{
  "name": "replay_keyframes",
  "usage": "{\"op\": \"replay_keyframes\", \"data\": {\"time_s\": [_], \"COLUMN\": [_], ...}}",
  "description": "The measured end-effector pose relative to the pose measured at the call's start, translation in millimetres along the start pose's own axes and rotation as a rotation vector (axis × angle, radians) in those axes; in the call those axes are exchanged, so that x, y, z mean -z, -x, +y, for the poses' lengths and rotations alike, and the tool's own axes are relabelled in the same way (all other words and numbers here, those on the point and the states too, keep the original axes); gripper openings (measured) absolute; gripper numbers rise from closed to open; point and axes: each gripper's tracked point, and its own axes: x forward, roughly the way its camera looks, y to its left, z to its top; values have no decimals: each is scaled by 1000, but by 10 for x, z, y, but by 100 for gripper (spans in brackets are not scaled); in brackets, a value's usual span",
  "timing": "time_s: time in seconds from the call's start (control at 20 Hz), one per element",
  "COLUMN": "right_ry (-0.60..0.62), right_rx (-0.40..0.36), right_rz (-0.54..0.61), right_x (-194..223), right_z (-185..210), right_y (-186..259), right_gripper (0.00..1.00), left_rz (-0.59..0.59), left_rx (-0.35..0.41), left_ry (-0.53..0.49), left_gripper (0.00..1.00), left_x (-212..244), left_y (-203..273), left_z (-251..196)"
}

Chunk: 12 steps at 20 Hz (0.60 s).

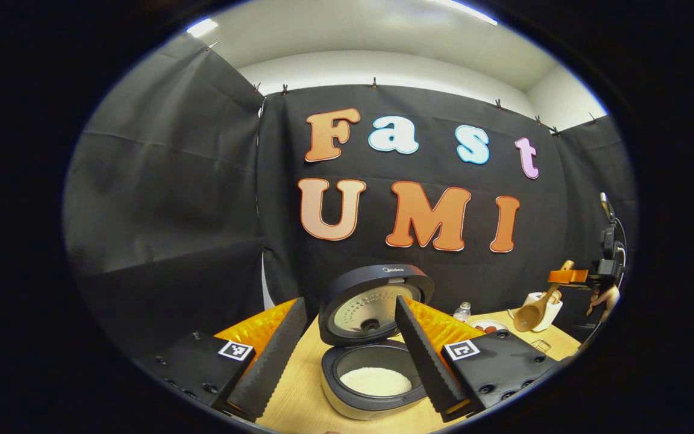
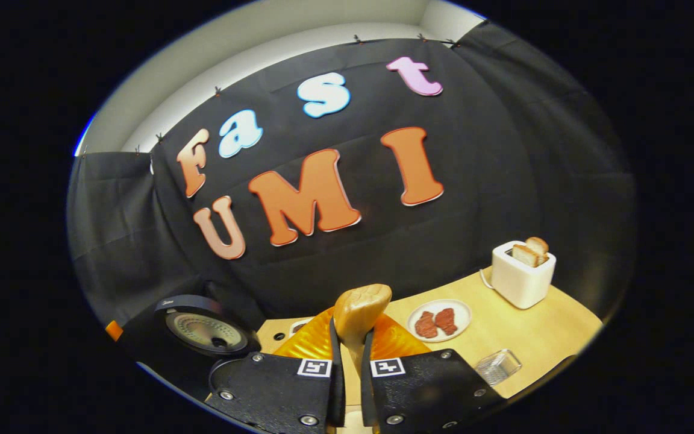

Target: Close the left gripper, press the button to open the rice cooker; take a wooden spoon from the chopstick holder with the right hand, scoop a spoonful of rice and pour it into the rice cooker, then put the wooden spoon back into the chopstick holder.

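Rice cooker sits lid-up on our surface, rice inside | left gripper fingers released, straddling it | right gripper fingers grasping wooden spoon | we see plate, toaster beyond.

Rice cooker on table; plate between cooker and toaster.

Wooden spoon smooth; table pale wood; rice cooker glossy.
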Motion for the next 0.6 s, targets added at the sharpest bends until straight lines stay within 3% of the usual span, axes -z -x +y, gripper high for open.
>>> {"op": "replay_keyframes", "data": {"time_s": [0.35,0.6], "right_ry": [-13,-64], "right_rx": [195,247], "right_rz": [-4,46], "right_x": [101,499], "right_z": [-1361,-1851], "right_y": [193,139], "right_gripper": [10,10], "left_rz": [5,3], "left_rx": [-28,-48], "left_ry": [-40,-49], "left_gripper": [98,98], "left_x": [-33,-51], "left_y": [9,65], "left_z": [-108,-151]}}
